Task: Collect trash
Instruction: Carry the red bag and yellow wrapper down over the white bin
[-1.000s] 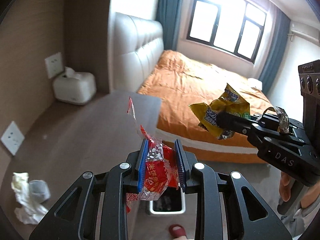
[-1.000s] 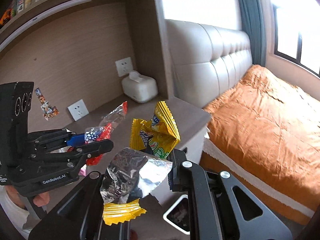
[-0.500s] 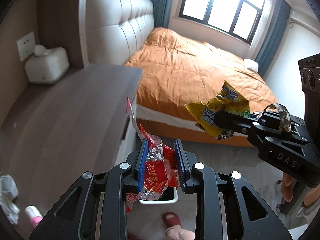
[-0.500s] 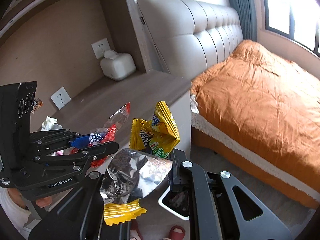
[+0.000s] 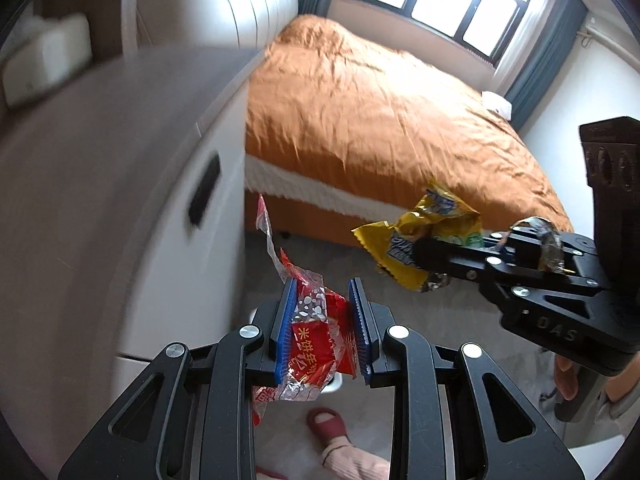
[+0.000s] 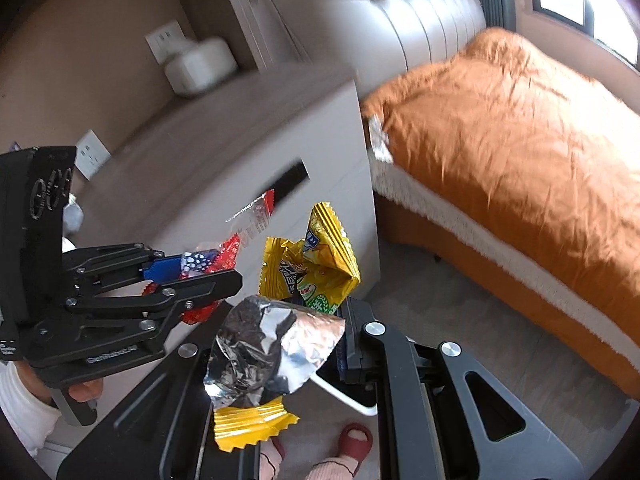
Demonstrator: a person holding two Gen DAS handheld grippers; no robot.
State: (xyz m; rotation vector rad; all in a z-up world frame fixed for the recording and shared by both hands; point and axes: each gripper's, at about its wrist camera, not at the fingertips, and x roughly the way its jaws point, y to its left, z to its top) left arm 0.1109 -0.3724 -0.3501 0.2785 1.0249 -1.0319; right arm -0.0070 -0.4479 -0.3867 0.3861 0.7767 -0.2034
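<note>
Crinkled red-and-clear plastic snack wrapper point(image 5: 316, 340) sat clamped in your left gripper point(image 5: 322, 332); your right gripper point(image 6: 308, 320) was closed on a yellow foil-lined wrapper point(image 6: 310, 268), both above the grey floor point(image 5: 432, 312) beside the orange-covered bed point(image 5: 380, 112).

Daylight glares through the window point(image 5: 448, 4); fisheye edges bend darkly, and the cabinet point(image 5: 100, 200) is motion-blurred.

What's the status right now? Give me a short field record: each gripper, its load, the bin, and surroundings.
left gripper: shut on red wrapper
right gripper: shut on yellow wrapper, silver inside showing
bin: white rim on the floor below both grippers, mostly hidden
desk: to the left, blurred
bed: orange cover, ahead
slipper: red, on the floor below
</note>
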